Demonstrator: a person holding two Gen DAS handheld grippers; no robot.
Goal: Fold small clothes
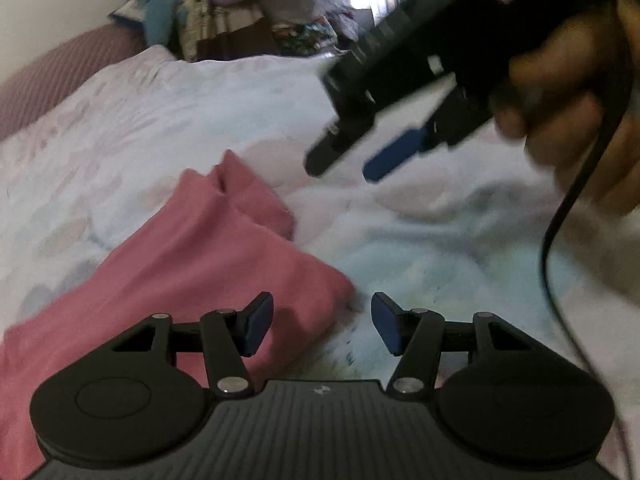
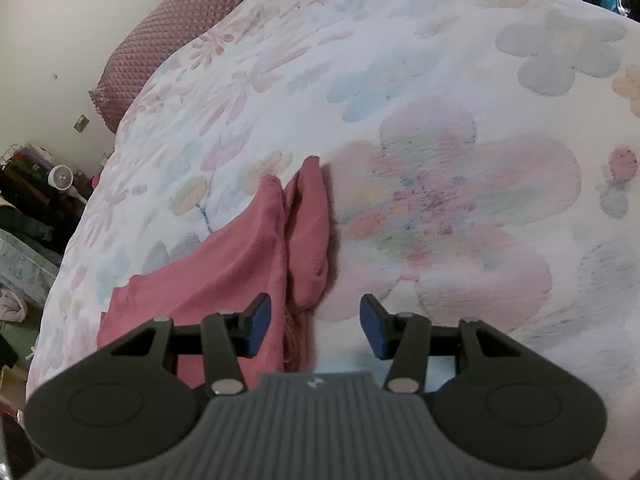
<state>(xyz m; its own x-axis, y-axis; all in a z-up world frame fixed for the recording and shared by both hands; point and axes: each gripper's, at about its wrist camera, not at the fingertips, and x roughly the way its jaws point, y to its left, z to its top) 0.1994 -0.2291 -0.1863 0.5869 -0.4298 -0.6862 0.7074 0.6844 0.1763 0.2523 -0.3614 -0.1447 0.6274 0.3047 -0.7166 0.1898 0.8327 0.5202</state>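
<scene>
1. A pink garment (image 2: 224,264) lay partly folded on a floral bedspread (image 2: 440,128), at about 10 o'clock in the right wrist view.
2. The left gripper (image 1: 322,326) hovered with fingers spread wide, empty, over the garment's right edge.
3. The right gripper (image 2: 315,326) was likewise wide and empty, just above the cloth.
4. A mauve pillow (image 2: 172,28) sat at 11 o'clock.
</scene>
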